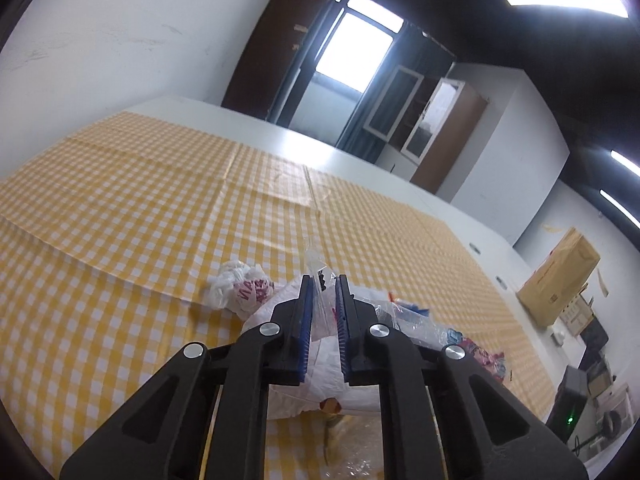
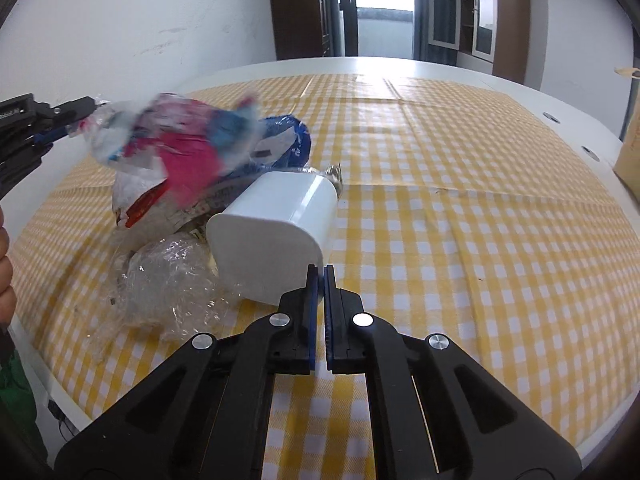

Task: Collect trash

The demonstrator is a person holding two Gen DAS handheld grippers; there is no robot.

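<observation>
While left gripper [image 1: 323, 280] pinches clear wrapper [image 1: 318, 268], right gripper [image 2: 320, 270] closed empty

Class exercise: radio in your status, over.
Left tongs shut on clear wrapper. Right tongs shut, empty. Trash pile on table, white box alongside.

A tablecloth [image 2: 460, 184] covers the table [image 2: 400, 65]. On it, a box [image 2: 276, 228] lies on its side, touching crumpled film [image 2: 168, 280] to its left. Wrappers [image 2: 184, 148] hang above and behind both, pinched by the left gripper [image 2: 66, 130].
</observation>
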